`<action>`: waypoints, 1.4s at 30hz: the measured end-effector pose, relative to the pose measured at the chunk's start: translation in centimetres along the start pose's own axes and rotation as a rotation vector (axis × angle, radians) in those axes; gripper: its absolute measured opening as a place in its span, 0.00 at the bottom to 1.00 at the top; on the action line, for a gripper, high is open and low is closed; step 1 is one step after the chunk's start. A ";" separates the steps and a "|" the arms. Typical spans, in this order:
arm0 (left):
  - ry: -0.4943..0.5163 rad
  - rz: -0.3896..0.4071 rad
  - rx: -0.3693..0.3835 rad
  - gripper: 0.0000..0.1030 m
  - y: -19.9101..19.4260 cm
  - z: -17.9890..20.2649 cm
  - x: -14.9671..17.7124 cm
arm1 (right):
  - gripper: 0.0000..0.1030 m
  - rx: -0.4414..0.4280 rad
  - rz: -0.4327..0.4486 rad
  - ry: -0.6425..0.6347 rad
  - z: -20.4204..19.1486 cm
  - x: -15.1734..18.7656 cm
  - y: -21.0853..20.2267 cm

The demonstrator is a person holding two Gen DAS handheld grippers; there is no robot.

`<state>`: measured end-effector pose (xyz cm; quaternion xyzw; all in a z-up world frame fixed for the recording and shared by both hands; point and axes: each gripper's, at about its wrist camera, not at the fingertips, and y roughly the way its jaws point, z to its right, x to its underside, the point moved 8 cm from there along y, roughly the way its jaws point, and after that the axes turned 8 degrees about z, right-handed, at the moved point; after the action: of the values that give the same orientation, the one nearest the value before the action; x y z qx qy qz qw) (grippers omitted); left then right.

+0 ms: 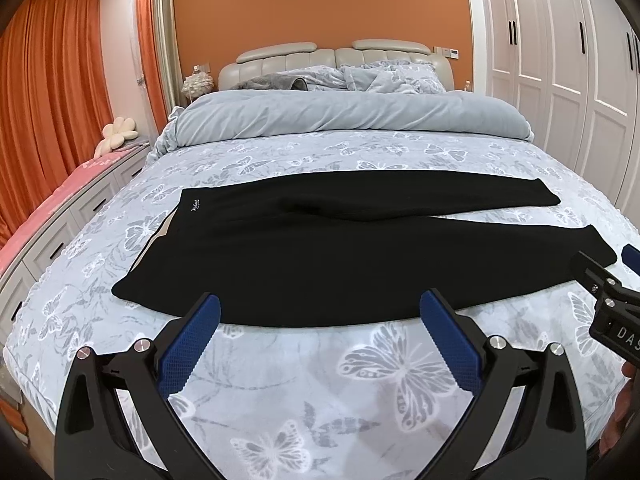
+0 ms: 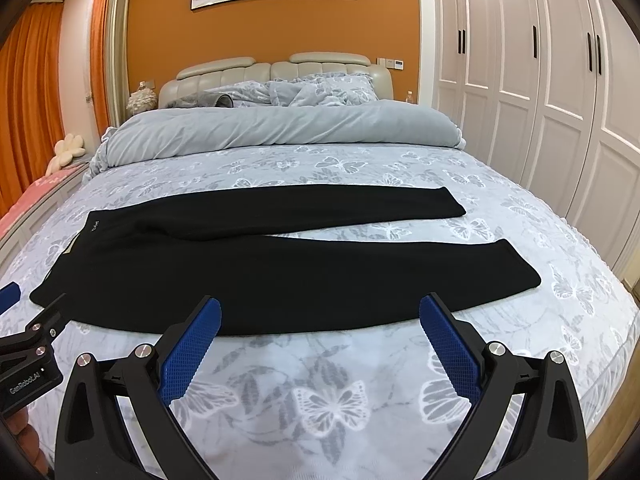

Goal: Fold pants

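Black pants (image 1: 320,256) lie flat across the bed, waistband at the left, two legs spread apart toward the right. In the right wrist view the same pants (image 2: 280,276) fill the middle. My left gripper (image 1: 320,312) stands open just short of the pants' near edge, nothing between its blue pads (image 1: 188,344). My right gripper (image 2: 320,312) is open too, hovering by the near leg's edge. The right gripper (image 1: 616,276) shows at the right edge of the left wrist view, near the leg cuff; the left gripper (image 2: 24,320) shows at the left, by the waistband.
The bed (image 1: 320,392) has a pale butterfly-print sheet. A grey duvet (image 1: 344,116) is rolled back toward the headboard. White wardrobes (image 2: 540,80) stand at the right, drawers with a pink cover (image 1: 60,208) and orange curtains at the left.
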<state>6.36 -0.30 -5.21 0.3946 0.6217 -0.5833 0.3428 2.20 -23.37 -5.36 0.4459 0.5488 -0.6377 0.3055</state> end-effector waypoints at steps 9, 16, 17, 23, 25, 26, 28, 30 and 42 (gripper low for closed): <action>0.005 0.001 0.000 0.95 -0.1 0.0 0.2 | 0.95 0.000 0.000 -0.003 0.0 0.0 0.1; 0.007 0.001 -0.002 0.95 -0.1 0.0 0.1 | 0.95 0.001 0.001 -0.003 0.0 0.0 0.0; 0.006 0.002 -0.002 0.95 -0.1 0.0 0.1 | 0.95 0.001 0.000 -0.003 0.0 0.0 0.1; 0.008 0.002 0.000 0.95 -0.2 -0.1 0.1 | 0.95 -0.001 -0.001 -0.002 0.0 0.0 0.1; 0.010 0.003 -0.005 0.95 -0.2 -0.1 0.2 | 0.95 -0.001 -0.001 -0.002 -0.1 0.0 0.0; 0.011 0.002 -0.003 0.95 -0.2 -0.2 0.1 | 0.95 -0.001 -0.001 -0.002 0.0 -0.1 0.0; 0.012 0.001 -0.006 0.95 -0.2 -0.2 0.2 | 0.95 -0.002 -0.001 -0.001 -0.1 0.0 0.0; 0.011 0.000 -0.005 0.95 -0.2 -0.2 0.1 | 0.95 0.000 -0.001 -0.002 -0.1 0.0 0.0; 0.012 0.000 -0.005 0.95 -0.1 -0.2 0.2 | 0.95 -0.002 -0.002 -0.002 0.0 0.0 0.0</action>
<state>6.23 -0.09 -5.36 0.3972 0.6254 -0.5793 0.3398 2.25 -23.34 -5.36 0.4446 0.5496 -0.6377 0.3059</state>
